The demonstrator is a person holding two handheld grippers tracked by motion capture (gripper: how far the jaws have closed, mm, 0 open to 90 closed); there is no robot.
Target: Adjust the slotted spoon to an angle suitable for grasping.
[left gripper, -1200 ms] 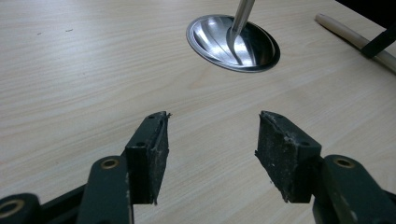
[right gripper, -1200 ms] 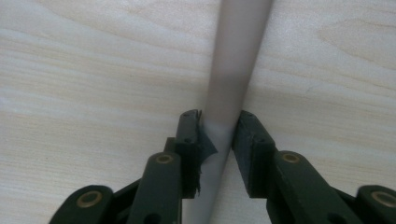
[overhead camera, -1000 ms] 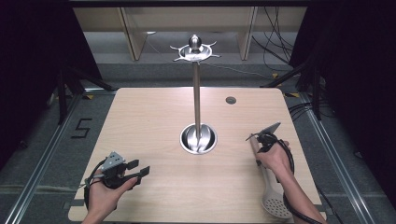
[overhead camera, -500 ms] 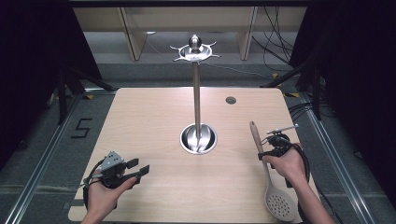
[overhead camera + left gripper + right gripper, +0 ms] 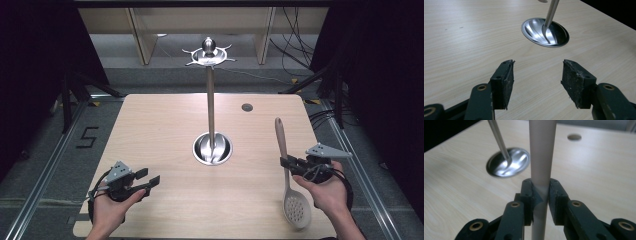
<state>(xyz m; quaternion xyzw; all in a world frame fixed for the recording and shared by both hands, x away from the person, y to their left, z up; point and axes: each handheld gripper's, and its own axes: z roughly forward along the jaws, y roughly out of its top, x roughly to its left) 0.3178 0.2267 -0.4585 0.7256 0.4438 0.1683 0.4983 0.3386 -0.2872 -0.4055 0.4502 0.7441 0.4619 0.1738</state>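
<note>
right gripper (image 5: 287, 163) near-right, jaws clamped on handle of beige plastic slotted spoon (image 5: 289, 180) | handle points far, perforated bowl near table edge | left gripper (image 5: 147, 178) near-left, jaws wide, holding nothing | light wooden table (image 5: 160, 130)

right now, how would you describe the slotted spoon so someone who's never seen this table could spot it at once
Start at the table with the steel stand rising from its middle. Go to the near right corner, where the right gripper is shut on a long beige handle. That is the spoon: its round head full of small holes lies nearest the table's front edge, and it is the one utensil here.
</note>
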